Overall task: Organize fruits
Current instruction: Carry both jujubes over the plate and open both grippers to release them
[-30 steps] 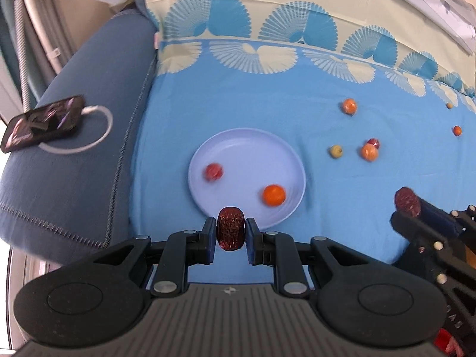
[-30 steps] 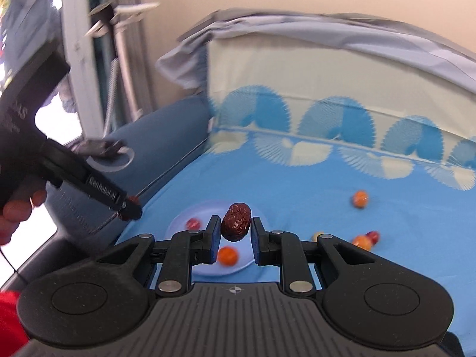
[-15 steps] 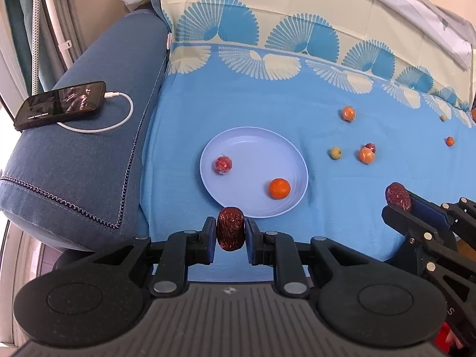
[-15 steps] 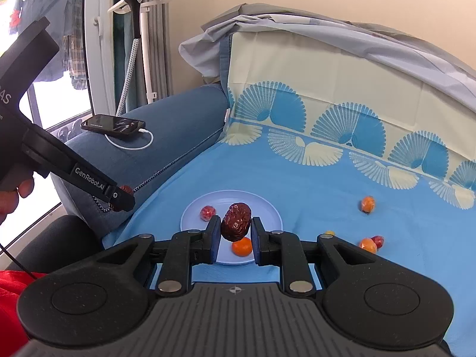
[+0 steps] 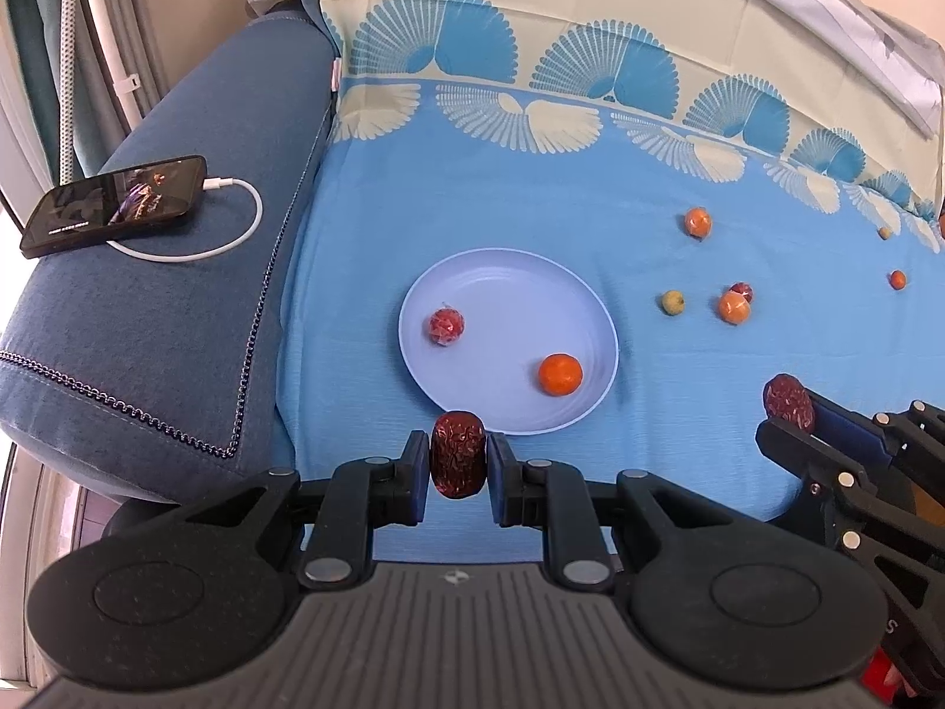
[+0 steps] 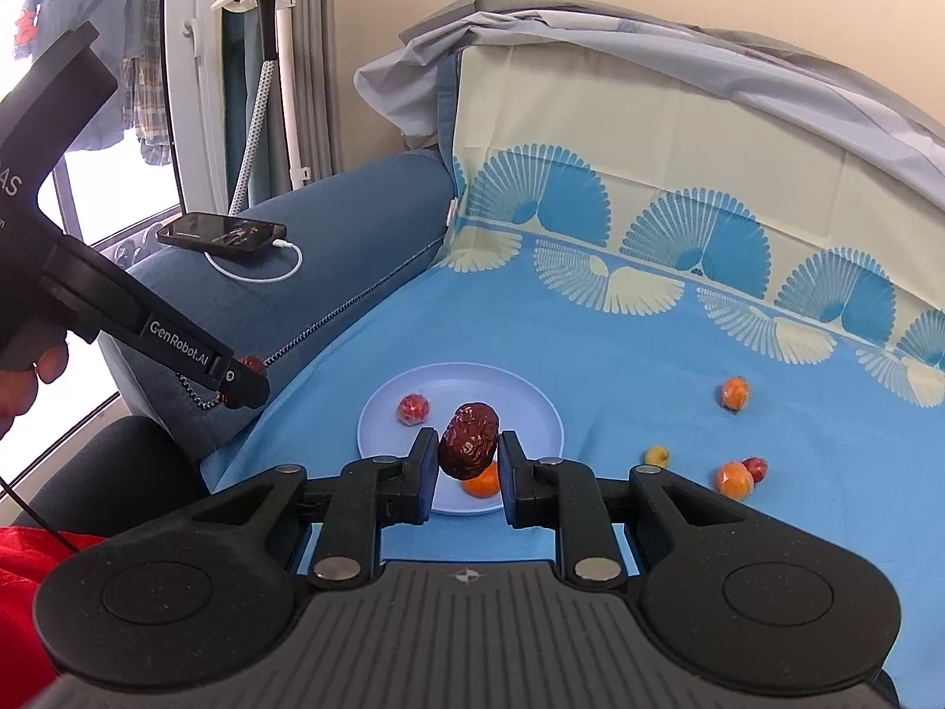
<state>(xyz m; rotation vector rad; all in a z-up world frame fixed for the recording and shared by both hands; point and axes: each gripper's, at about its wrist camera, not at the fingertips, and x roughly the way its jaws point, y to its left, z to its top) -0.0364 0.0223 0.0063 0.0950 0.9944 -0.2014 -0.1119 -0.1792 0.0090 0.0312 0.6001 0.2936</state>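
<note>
My left gripper (image 5: 458, 464) is shut on a dark red wrinkled date (image 5: 458, 454), held just short of the near rim of a pale blue plate (image 5: 502, 277). The plate holds a wrapped red fruit (image 5: 446, 326) and an orange (image 5: 560, 374). My right gripper (image 6: 468, 458) is shut on a second date (image 6: 469, 439), above the plate's near side (image 6: 531, 407). It also shows at the right of the left wrist view (image 5: 788, 400). Several loose small fruits (image 5: 734, 307) lie on the blue sheet right of the plate.
A blue sofa armrest (image 5: 177, 272) at the left carries a phone (image 5: 115, 204) on a white cable (image 5: 236, 230). The patterned sheet rises up the backrest (image 5: 590, 29). A garment steamer pole (image 6: 260, 88) stands by the window.
Both grippers have pulled back and risen a little, each still holding its date. The view now takes in more of the armrest and phone. The fruits on the plate have not moved.
</note>
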